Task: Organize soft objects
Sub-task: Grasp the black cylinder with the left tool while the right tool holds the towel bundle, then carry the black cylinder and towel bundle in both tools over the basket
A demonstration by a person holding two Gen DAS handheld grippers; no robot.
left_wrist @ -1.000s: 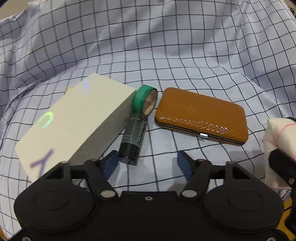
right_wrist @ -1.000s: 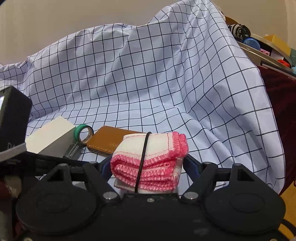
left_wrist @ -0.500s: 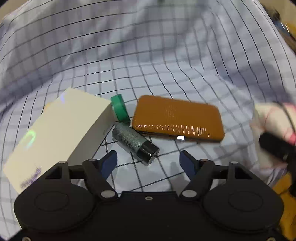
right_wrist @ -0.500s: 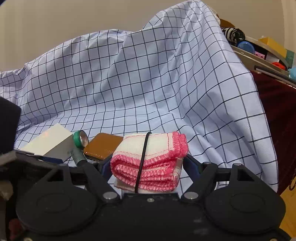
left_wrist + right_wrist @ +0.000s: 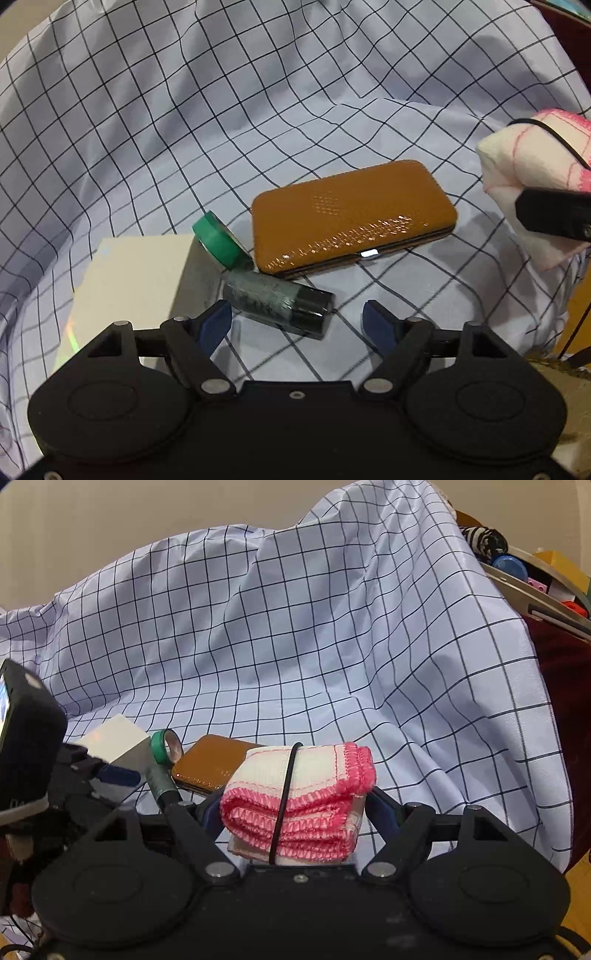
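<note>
Pinching banded cloth (image 5: 299, 801) — right fingers (image 5: 384, 812) half hidden; left fingers (image 5: 216, 325) spreading, empty.

We see each hand-held gripper as a matte black body, wide and low across the bottom of its own view. The left hand-held gripper (image 5: 297, 325) carries two round raised discs on its top plate, one at each side, with angular black link arms running inward from them. Silver screw heads mark the pivots, and a small screw sits at the middle of the plate's front edge. Its fingers (image 5: 376, 325) end in dark blue pads. The right hand-held gripper (image 5: 295, 812) has the same black plate, discs, link arms and silver screws, its surface slightly dusty, with blue pads partly hidden.
</note>
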